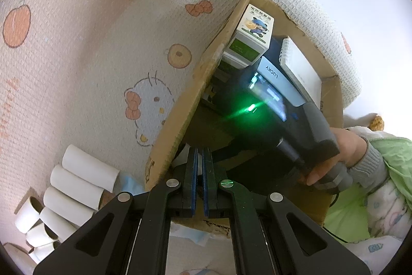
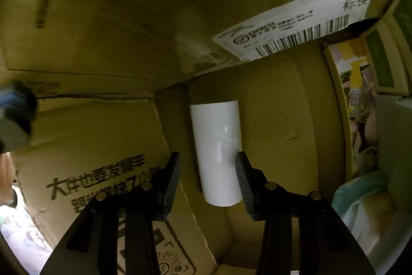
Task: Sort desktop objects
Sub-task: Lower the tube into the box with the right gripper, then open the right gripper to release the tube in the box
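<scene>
In the right wrist view my right gripper (image 2: 207, 159) is open inside a cardboard box (image 2: 270, 120). A white paper tube (image 2: 217, 146) lies on the box floor between and just beyond the spread fingers, not gripped. In the left wrist view my left gripper (image 1: 200, 153) is shut and empty, its fingertips at the box's near edge (image 1: 180, 115). The right gripper's black body (image 1: 257, 117), with a green light on it, reaches into the box, held by a hand (image 1: 342, 153). Several more white tubes (image 1: 72, 192) lie stacked on the mat at lower left.
The box holds a green-and-white carton (image 1: 252, 40), a blue item marked LUCKY (image 1: 278, 81) and a white case (image 1: 301, 66). A shipping label (image 2: 296, 25) sits on the box wall. A Hello Kitty mat (image 1: 77, 43) covers the surface. A green sleeve (image 1: 386, 159) is at right.
</scene>
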Demonstrator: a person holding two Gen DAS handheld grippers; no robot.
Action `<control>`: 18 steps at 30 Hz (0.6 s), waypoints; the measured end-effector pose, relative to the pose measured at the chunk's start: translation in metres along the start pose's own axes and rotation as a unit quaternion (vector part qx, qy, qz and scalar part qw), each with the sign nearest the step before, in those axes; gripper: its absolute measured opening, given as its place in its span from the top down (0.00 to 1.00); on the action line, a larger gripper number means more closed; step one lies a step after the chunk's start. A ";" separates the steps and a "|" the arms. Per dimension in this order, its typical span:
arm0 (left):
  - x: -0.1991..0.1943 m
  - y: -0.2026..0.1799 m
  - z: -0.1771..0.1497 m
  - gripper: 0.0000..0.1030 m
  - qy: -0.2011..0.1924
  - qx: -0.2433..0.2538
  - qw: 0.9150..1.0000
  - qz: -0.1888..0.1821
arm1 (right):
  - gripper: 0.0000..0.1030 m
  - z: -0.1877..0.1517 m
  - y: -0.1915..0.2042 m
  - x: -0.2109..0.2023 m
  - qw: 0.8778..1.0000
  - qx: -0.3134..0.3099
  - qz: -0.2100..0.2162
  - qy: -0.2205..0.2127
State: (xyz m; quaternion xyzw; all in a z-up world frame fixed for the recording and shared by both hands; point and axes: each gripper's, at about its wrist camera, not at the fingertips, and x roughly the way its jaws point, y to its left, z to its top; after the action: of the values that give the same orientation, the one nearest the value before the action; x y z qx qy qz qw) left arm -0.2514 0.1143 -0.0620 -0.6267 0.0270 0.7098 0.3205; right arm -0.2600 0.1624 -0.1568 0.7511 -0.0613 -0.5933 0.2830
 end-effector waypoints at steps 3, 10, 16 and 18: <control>-0.001 -0.002 -0.002 0.98 -0.004 0.000 1.000 0.006 | 0.86 0.001 0.003 -0.006 1.000 0.000 -0.023 -0.016; -0.010 -0.008 -0.007 0.98 -0.015 0.000 1.000 0.020 | 0.86 0.005 0.013 -0.005 0.985 -0.013 -0.171 -0.032; -0.015 -0.008 -0.014 0.98 -0.023 -0.008 0.999 0.030 | 0.85 0.011 0.027 0.013 0.985 -0.028 -0.172 -0.012; -0.018 -0.006 -0.018 0.98 -0.031 -0.014 0.999 0.030 | 0.85 0.011 0.037 0.004 0.984 -0.036 -0.173 -0.030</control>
State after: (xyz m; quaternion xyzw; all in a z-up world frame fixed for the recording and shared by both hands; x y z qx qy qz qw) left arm -0.2324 0.1032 -0.0471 -0.6074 0.0262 0.7387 0.2911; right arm -0.2603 0.1262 -0.1437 0.7214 0.0824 -0.6575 0.2012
